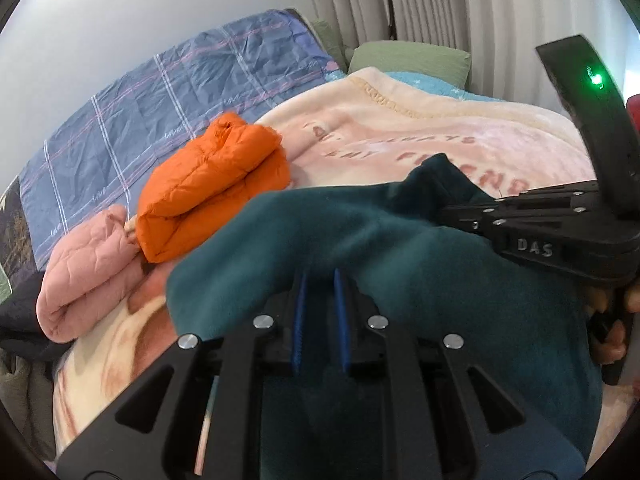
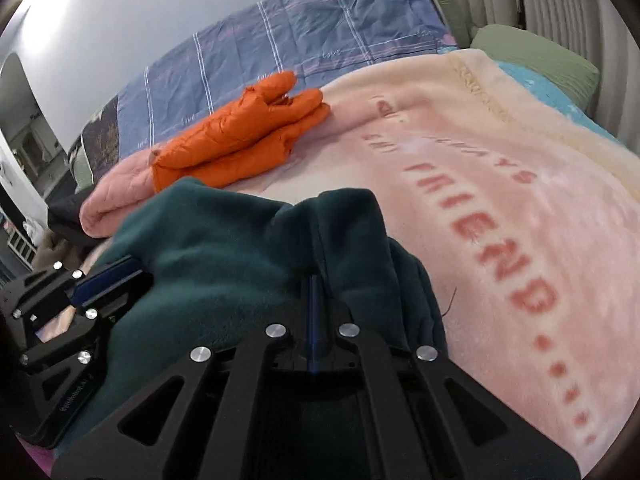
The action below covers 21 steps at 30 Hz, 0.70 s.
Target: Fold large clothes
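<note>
On the bed's pink blanket point(image 2: 500, 152), the teal fleece garment point(image 1: 400, 272) lies bunched at the near edge, its lower part hidden under both tools. The left gripper point(image 1: 320, 276) pinches its fabric; the right gripper point(image 2: 314, 280) is clamped on a raised fold (tips buried). Only the left view shows fingers point(image 1: 612, 340) at the right handle; the right view alone reads the blanket's "FRIEND". Folded orange jacket point(image 2: 240, 136) sits toward the far-left edge.

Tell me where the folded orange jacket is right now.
The orange jacket lies folded on the bed, left of centre in both wrist views, overlapping the pink quilted garment, beyond the teal fleece.
</note>
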Each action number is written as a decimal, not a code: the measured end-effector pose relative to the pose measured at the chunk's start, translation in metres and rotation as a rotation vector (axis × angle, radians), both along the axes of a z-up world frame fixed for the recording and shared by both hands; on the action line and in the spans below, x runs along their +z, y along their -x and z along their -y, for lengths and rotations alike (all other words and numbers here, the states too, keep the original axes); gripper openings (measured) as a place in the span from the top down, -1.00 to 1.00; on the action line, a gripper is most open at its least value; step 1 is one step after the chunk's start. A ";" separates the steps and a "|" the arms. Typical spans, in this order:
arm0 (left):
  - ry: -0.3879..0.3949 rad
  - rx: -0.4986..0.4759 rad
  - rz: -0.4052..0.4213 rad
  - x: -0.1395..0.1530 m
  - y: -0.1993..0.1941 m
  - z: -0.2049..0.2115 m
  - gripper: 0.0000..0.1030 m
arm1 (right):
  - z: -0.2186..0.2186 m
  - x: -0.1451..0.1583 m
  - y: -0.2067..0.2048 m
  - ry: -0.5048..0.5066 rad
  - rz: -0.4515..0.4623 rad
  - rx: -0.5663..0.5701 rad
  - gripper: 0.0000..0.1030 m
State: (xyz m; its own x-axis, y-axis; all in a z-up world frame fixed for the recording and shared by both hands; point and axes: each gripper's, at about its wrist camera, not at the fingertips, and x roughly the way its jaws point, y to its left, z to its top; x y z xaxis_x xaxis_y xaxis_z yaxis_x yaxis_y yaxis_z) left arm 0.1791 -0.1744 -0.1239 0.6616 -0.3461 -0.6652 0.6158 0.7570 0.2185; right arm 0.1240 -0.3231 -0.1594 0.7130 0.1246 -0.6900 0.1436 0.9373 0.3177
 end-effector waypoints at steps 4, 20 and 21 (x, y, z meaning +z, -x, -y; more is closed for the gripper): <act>0.078 -0.014 -0.028 -0.004 -0.003 -0.010 0.75 | 0.002 -0.002 -0.002 -0.012 0.000 0.002 1.00; 0.168 0.131 -0.203 0.014 -0.078 -0.042 0.26 | 0.000 -0.002 0.002 -0.032 0.019 0.007 1.00; 0.103 0.133 -0.207 -0.016 -0.086 -0.035 0.23 | 0.000 -0.005 0.000 -0.050 0.010 0.003 1.00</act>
State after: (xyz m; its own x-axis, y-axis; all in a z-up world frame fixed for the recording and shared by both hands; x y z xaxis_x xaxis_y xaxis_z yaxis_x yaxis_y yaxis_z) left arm 0.2655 -0.1392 -0.1399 0.5589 -0.3385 -0.7570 0.5333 0.8458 0.0155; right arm 0.1242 -0.3235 -0.1639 0.7195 0.1609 -0.6756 0.1370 0.9208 0.3652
